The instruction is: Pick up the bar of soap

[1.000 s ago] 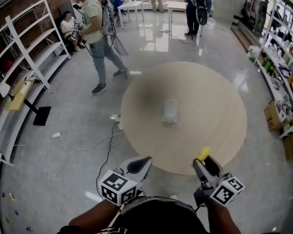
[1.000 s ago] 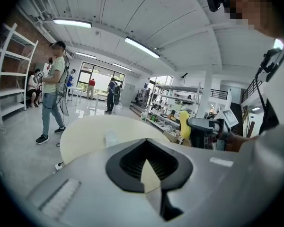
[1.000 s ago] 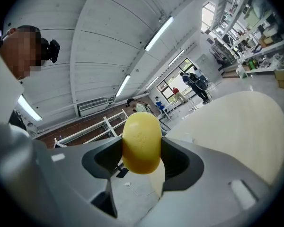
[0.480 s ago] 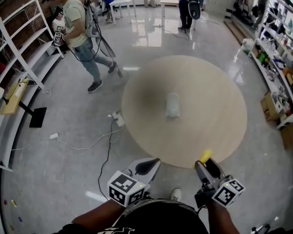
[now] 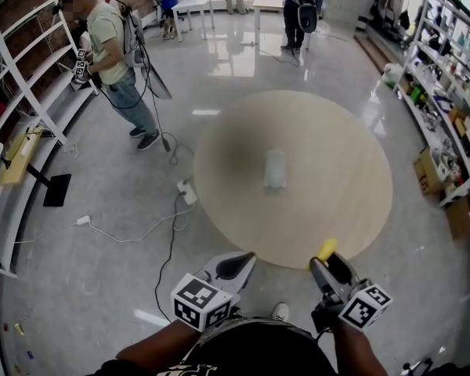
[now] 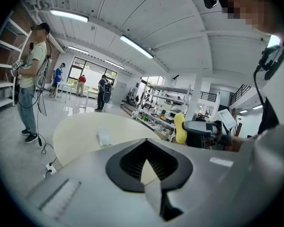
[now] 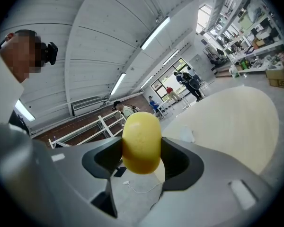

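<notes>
- Far left, white shelving (image 5: 19, 92) lined the wall. A person (image 5: 113, 41) stood on the floor beside it, well apart from the surface.
- A white cable (image 5: 137, 229) ran across the floor to a power strip (image 5: 186, 193) just off the left rim of the surface. I judged it something to step around, not a bar to the reach.
- The left hand-held gripper (image 5: 245, 258) hung low near the body, short of the near rim. Its jaws were drawn together to a point with nothing between them.
- The round, pale wooden surface (image 5: 337, 202) carried a single thing: a pale oblong (image 5: 274, 169) at about its middle, which I took for the bar of soap.
- The oblong lay ahead of both grippers and well apart from them, roughly midway between their lines. Its long axis ran away from the person, so jaws closing across it would meet the narrow sides.
- Neither arm looked clearly nearer, but only the left one was free.
- The right hand-held gripper (image 5: 327, 260) was clamped on a yellow oval lump (image 7: 141, 143).
- Nothing stood on the surface between the grippers and the oblong.
- Far right, stocked shelves (image 5: 454, 92) and a cardboard box (image 5: 428, 175) sat clear of the path.
</notes>
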Motion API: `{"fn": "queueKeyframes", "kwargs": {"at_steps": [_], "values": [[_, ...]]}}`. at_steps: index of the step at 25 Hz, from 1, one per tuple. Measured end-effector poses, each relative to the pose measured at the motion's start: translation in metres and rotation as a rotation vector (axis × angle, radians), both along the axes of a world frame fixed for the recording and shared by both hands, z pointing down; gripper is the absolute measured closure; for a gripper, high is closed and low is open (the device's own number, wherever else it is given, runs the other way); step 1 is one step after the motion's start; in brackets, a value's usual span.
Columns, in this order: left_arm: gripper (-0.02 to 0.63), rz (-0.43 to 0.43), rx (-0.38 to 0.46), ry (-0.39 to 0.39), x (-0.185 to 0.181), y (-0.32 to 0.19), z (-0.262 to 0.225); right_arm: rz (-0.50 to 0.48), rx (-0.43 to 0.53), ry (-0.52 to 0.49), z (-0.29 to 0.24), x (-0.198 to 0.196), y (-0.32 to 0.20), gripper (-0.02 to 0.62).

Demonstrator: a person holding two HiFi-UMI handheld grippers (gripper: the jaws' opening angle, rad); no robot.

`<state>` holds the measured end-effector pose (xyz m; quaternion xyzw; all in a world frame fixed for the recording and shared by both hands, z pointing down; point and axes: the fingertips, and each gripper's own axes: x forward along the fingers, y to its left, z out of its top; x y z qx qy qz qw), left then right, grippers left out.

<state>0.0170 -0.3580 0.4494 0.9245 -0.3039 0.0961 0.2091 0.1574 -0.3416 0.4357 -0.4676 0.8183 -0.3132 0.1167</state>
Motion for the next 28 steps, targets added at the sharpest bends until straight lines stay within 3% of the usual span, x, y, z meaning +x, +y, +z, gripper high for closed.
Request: {"fn": "queueKeyframes", "kwargs": {"at_steps": [5, 28], "values": [[0.599, -0.014, 0.003, -0.008, -0.005, 0.001, 0.004, -0.034, 0.02, 0.052, 0.001, -0.006, -0.004, 0.333], [0.599, -0.042, 0.017, 0.0, -0.023, -0.014, 0.0, -0.03, 0.001, 0.067, 0.006, -0.013, -0.021, 0.333]]}}
